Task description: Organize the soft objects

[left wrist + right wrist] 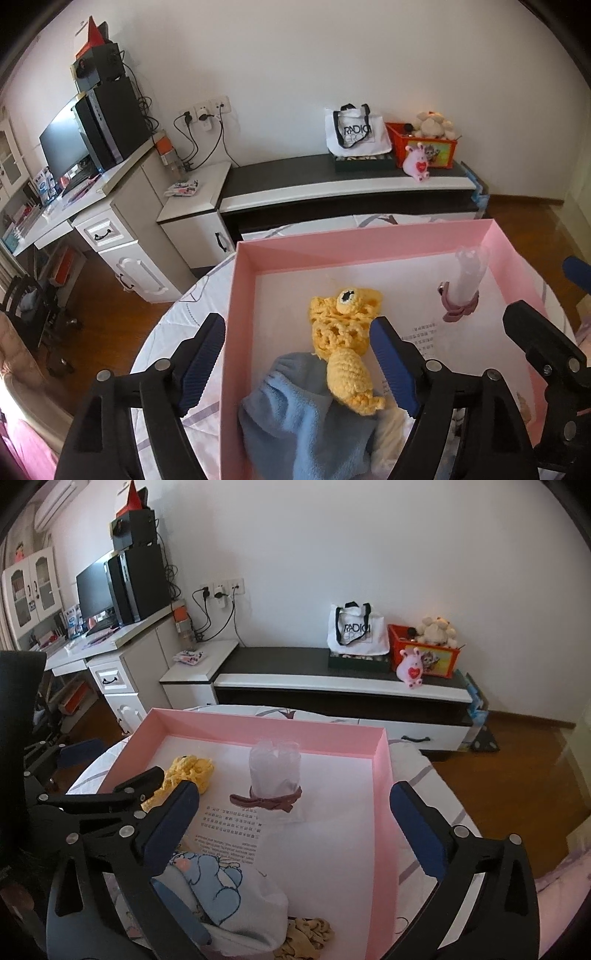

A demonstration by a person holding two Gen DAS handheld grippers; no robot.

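The yellow crochet toy (345, 343) lay in the pink box (236, 280), its long axis running from the near edge toward the far wall, the eye end pointing away from you and the plain knitted tail toward you. The tail rested on a blue fleece cloth (295, 417) at the box's near left corner.

Your left gripper (299, 363) stood well open above that corner. Its left finger hung outside the box wall and its right finger inside, and the toy sat between the pads, touched by neither. Nothing was held.

Your right gripper (295, 827) gaped as wide as it goes, also empty. Its left finger was over the box floor and its right finger was outside the right wall. Ahead of it stood a pale translucent pouch (274, 766), upright, with a dark red bow (266, 800) tied round its base.

Below that gripper lay a white cloth with a blue cartoon print (218, 886), and a tan crochet piece (304, 936) beside it at the near edge. The box sat on a round table with a pale patterned cover (173, 328).
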